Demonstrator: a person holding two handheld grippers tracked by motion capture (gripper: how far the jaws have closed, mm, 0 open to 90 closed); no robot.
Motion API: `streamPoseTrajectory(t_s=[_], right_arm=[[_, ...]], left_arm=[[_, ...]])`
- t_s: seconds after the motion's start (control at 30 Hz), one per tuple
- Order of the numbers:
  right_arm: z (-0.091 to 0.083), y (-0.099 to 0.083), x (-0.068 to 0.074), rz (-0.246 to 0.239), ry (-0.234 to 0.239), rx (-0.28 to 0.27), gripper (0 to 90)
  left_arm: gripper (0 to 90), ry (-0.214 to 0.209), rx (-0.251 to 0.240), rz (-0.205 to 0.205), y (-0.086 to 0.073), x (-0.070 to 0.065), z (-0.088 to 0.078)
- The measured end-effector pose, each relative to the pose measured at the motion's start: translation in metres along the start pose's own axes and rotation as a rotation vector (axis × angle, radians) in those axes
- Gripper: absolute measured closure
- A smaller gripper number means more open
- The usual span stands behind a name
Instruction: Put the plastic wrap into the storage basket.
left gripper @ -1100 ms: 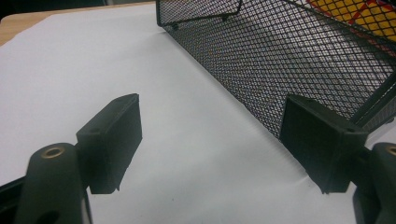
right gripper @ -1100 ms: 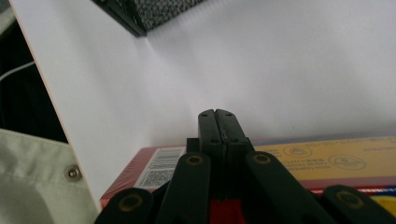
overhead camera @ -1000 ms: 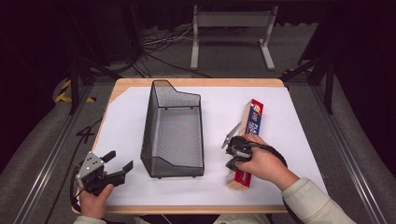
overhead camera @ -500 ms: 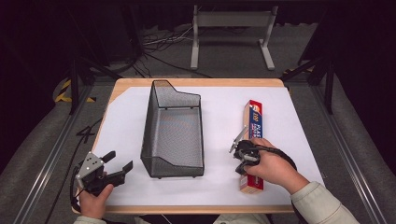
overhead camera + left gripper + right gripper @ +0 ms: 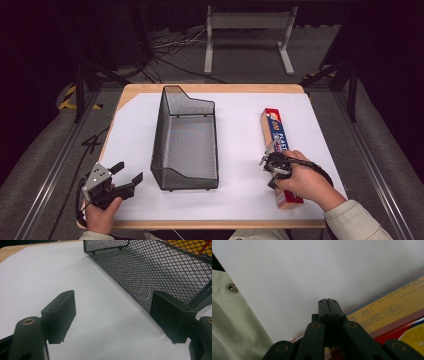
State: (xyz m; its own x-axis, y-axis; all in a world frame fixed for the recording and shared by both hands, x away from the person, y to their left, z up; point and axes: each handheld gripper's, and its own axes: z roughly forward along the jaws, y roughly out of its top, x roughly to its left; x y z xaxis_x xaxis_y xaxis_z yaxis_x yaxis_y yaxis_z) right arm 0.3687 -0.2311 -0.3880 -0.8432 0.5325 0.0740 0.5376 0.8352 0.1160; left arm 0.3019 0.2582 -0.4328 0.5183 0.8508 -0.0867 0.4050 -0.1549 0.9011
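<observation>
The box (image 5: 280,155) lies on the white sheet (image 5: 240,150) at the table's right, long axis running twelve to six, its near end under the right hand. The right gripper (image 5: 264,161) sits at the box's left edge, jaws pressed together on nothing — it seems to touch the carton's side, though I can't be sure. The basket (image 5: 185,142) stands well apart at nine o'clock from it. The left gripper (image 5: 127,176), jaws apart, hovers off the basket's near-left corner. Dark floor and cables (image 5: 170,45) lie beyond.
</observation>
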Motion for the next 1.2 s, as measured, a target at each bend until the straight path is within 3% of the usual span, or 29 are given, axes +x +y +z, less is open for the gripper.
streamPoseTrajectory(t_s=[0.17, 0.23, 0.5, 0.63, 0.73, 0.77, 0.8, 0.83, 0.87, 0.93, 0.97, 1.07, 1.1, 1.2], right_arm=[[-0.001, -0.015, -0.014, 0.073, -0.038, 0.013, 90.0], [0.001, -0.021, -0.019, 0.1, -0.017, -0.012, 90.0], [0.001, -0.025, -0.019, 0.107, -0.008, -0.049, 90.0], [-0.001, -0.029, -0.02, 0.116, -0.003, -0.111, 85.4], [-0.008, -0.033, -0.019, 0.131, 0.002, -0.22, 68.9], [-0.011, -0.036, -0.018, 0.166, 0.013, -0.302, 57.6], [-0.015, -0.038, -0.016, 0.244, 0.042, -0.394, 47.8], [-0.018, -0.041, -0.016, 0.276, 0.059, -0.456, 44.3], [-0.018, -0.041, -0.016, 0.276, 0.059, -0.456, 44.3], [-0.024, -0.048, -0.014, 0.284, 0.036, -0.572, 39.7], [-0.03, -0.053, -0.013, 0.295, -0.001, -0.679, 34.3], [-0.037, -0.061, -0.012, 0.313, -0.043, -0.812, 29.4], [-0.037, -0.061, -0.012, 0.313, -0.043, -0.812, 29.4], [-0.046, -0.068, -0.013, 0.327, -0.104, -0.907, 28.4]], left_arm=[[21.7, -0.002, 0.001, -0.001, 0.0, 0.0, 0.0], [21.7, -0.004, 0.004, 0.0, 0.0, 0.0, 0.0], [21.7, 0.001, 0.005, 0.001, 0.0, 0.0, 0.001], [21.7, 0.0, 0.003, -0.002, 0.0, 0.0, 0.001], [21.7, -0.003, 0.0, -0.005, 0.0, 0.001, 0.001], [21.7, -0.004, -0.001, -0.005, 0.001, 0.001, 0.002], [21.7, -0.006, -0.001, -0.007, 0.001, 0.001, 0.002], [21.7, -0.01, -0.003, -0.005, 0.001, 0.001, 0.003], [21.7, -0.01, -0.003, -0.005, 0.001, 0.001, 0.003], [21.6, -0.012, -0.006, -0.002, 0.003, 0.0, 0.004], [21.6, -0.012, -0.005, 0.001, 0.003, 0.0, 0.005], [21.7, -0.014, -0.004, 0.005, 0.004, -0.001, 0.007], [21.7, -0.016, -0.005, 0.004, 0.004, -0.001, 0.008], [21.7, -0.016, -0.006, 0.008, 0.006, -0.001, 0.009]])
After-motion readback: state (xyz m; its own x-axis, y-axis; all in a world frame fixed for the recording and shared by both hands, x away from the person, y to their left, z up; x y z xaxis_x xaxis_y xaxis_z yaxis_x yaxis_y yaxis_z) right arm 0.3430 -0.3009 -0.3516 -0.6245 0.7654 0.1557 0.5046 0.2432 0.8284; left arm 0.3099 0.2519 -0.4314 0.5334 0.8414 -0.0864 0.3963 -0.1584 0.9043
